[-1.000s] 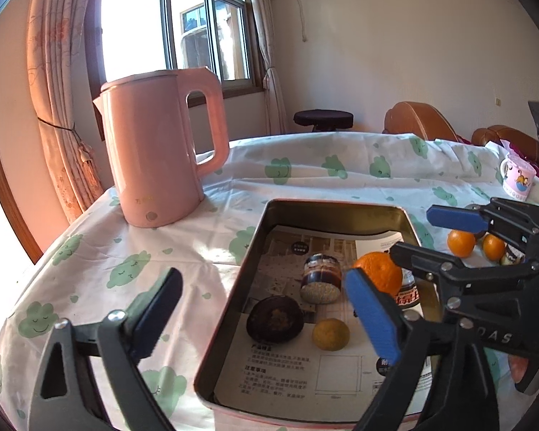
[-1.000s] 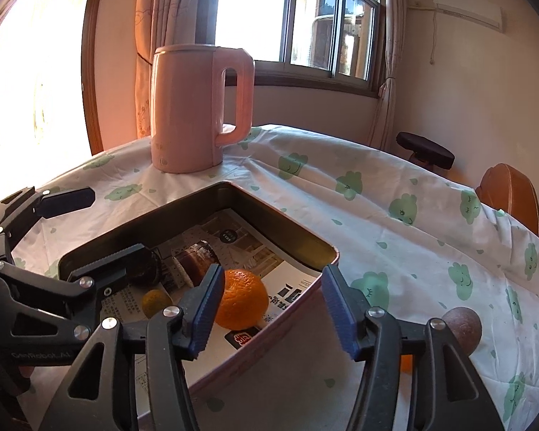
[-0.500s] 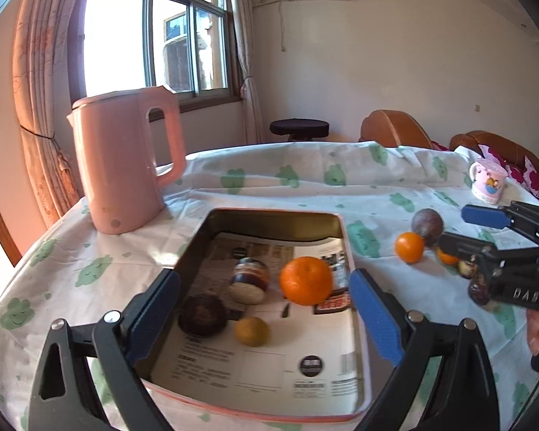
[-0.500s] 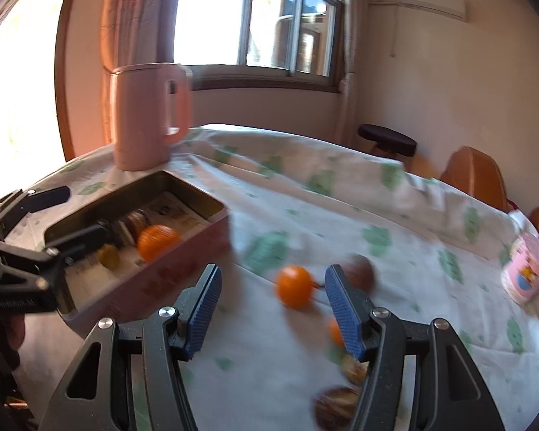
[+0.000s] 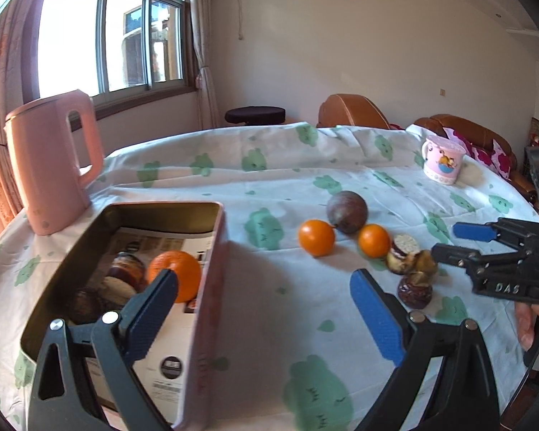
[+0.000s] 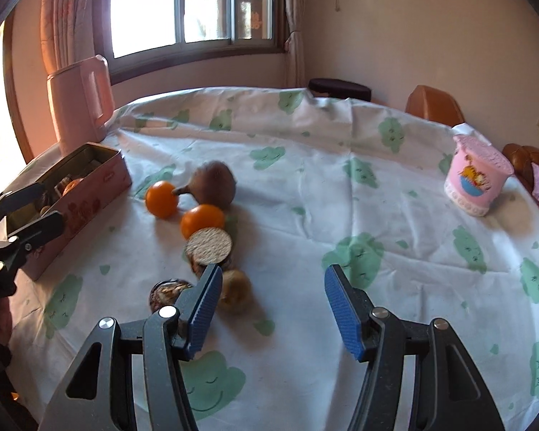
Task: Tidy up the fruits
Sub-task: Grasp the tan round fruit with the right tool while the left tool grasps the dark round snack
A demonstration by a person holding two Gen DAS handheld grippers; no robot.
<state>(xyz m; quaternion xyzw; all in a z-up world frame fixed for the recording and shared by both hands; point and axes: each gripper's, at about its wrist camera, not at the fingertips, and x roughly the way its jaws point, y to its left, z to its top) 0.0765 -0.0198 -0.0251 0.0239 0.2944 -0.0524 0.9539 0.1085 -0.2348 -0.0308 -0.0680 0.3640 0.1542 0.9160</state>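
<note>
Beside the tin (image 5: 212,287), on its side away from the kettle (image 5: 50,165), a cluster of loose fruit is spread on the tablecloth (image 6: 305,179): two small oranges (image 6: 161,199), a round brown fruit (image 6: 215,185) and several dark cut pieces (image 6: 208,244). The right gripper (image 6: 269,309) is held wide open and empty just short of this cluster, which lies ahead and toward the tin from its blue pads. The left gripper (image 5: 262,316) is likewise spread open, empty, over the tin's near wall. One large orange (image 5: 178,274) is already seen inside the tin. The right gripper is judged nearer for the next pick.
</note>
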